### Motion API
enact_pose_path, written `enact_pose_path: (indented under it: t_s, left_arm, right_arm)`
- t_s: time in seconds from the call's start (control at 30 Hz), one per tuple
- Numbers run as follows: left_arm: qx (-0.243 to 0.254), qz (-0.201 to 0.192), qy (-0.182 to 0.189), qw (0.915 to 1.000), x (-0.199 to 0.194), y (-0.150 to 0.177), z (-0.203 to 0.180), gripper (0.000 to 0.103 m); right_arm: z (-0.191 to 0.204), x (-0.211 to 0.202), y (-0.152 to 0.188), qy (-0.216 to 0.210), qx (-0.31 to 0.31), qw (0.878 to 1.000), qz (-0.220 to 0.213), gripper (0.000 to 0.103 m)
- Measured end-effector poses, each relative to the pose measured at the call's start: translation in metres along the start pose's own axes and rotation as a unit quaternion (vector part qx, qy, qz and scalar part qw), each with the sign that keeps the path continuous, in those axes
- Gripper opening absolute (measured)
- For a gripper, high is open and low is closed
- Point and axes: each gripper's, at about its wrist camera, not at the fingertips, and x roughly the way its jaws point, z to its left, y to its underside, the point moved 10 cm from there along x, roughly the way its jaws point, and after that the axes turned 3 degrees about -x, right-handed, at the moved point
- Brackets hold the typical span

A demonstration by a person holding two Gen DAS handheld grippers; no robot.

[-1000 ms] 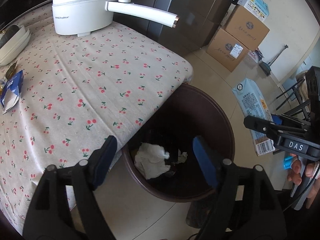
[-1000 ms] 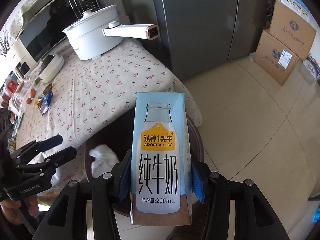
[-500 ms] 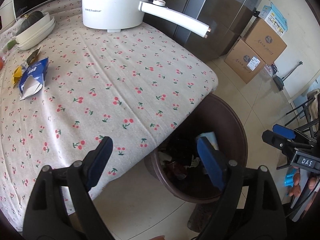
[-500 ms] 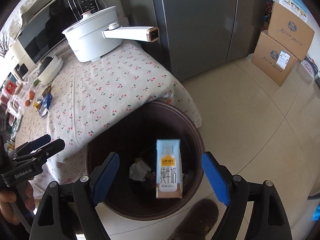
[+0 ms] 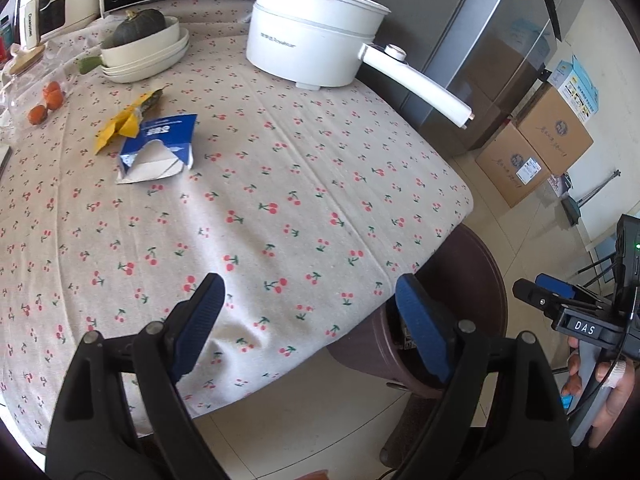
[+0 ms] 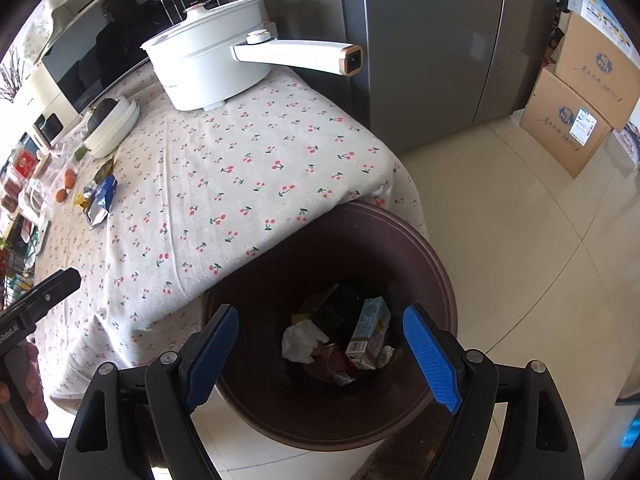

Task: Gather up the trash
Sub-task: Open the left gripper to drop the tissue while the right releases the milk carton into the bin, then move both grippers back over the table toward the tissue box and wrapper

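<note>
My left gripper (image 5: 308, 300) is open and empty above the near edge of the cherry-print tablecloth (image 5: 280, 184). Farther back on the cloth lie a torn blue carton (image 5: 160, 148) and a yellow wrapper (image 5: 124, 120). My right gripper (image 6: 322, 332) is open and empty above the brown trash bin (image 6: 440, 280), which stands on the floor at the table's corner. Inside the bin a light-blue milk carton (image 6: 368, 336) lies beside a crumpled white tissue (image 6: 302, 340) and darker trash. The bin (image 5: 488, 280) shows partly behind the table's corner in the left wrist view.
A white electric pot (image 5: 316, 48) with a long handle (image 5: 420, 84) stands at the back of the table. Stacked bowls with a green squash (image 5: 140, 44) and oranges (image 5: 44, 100) sit at the left. A fridge (image 6: 420, 60) and cardboard boxes (image 6: 580, 104) stand across the tiled floor.
My right gripper opened and the milk carton fell from it into the bin. My left gripper swung from above the bin to above the table.
</note>
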Motion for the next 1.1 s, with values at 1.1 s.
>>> enact_pose_path:
  t_s: [1.1]
  left_arm:
    - [-0.205,-0.022,-0.106,0.9729,-0.077,0.006,0.236,0.088]
  right_arm:
    - [0.226,0.067,-0.060,-0.068,-0.068,0.995,0.013,0.086]
